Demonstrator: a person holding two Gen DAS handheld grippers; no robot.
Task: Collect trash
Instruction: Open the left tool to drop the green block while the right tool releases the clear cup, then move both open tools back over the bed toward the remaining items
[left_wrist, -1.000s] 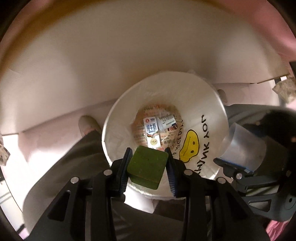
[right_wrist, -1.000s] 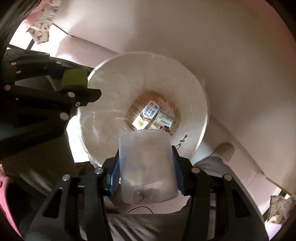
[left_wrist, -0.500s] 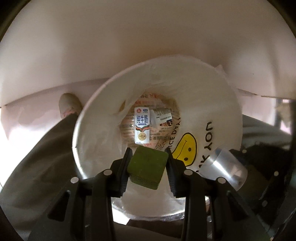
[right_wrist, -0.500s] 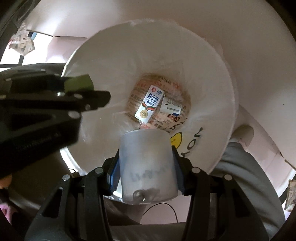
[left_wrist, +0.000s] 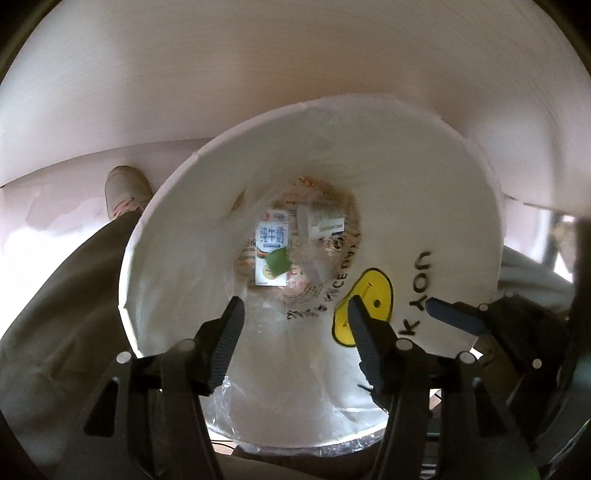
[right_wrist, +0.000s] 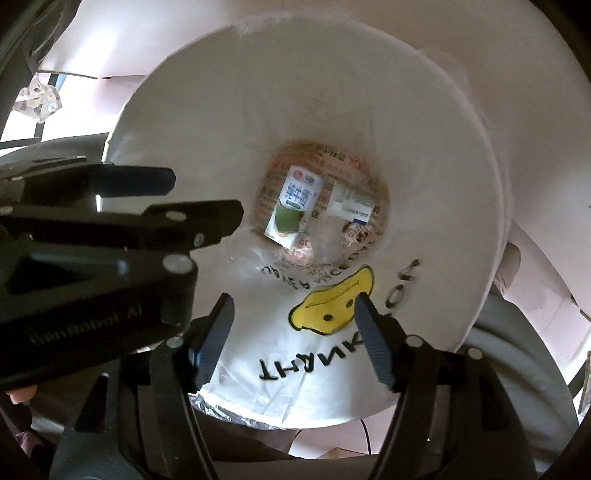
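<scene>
Dropping: green block (left_wrist: 277, 260) and clear cup (left_wrist: 313, 260) now down in bin (left_wrist: 480, 206)
Left claw (left_wrist: 295, 326): just spread, empty
Right claw (right_wrist: 293, 332): just spread, empty (both pieces binned)

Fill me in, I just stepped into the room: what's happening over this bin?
A person is collecting trash with a handheld gripper in each hand, both held over a white bag-lined bin. The left gripper and right gripper have just been opening, and nothing sits between their jaws. A green block is down at the bottom on a milk carton, with a blurred clear cup beside it. Both pieces look dropped in.
</scene>
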